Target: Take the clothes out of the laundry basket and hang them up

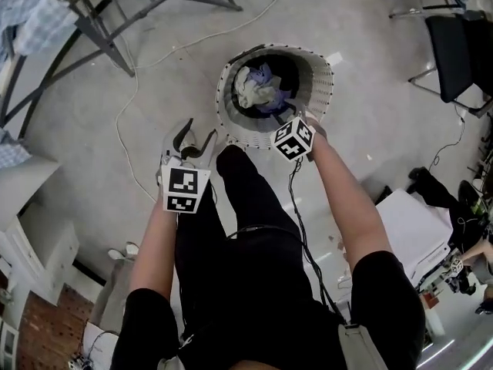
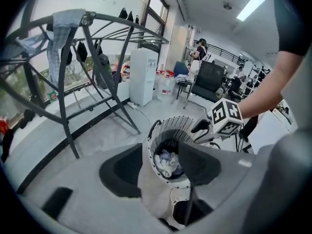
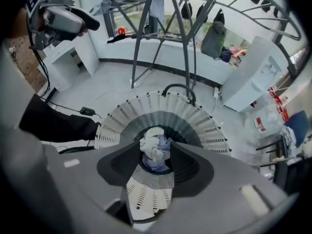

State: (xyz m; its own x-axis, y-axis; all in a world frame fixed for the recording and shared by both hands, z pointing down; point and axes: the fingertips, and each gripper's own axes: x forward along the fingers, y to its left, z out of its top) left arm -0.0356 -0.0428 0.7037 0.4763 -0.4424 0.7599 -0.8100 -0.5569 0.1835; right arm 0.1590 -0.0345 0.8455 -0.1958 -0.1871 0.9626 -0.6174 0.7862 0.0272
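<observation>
Your left hand-held gripper [image 1: 196,139] hangs open and empty beside the white laundry basket [image 1: 317,75] on the floor. Your right hand-held gripper [image 3: 157,155] is open above the crumpled clothes [image 1: 258,89] inside it, gripping nothing.

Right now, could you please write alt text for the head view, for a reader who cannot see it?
Seen from above, a person holds two open grippers by a white laundry basket of crumpled clothes: the right gripper at its near rim, the left gripper over the floor beside it.
</observation>
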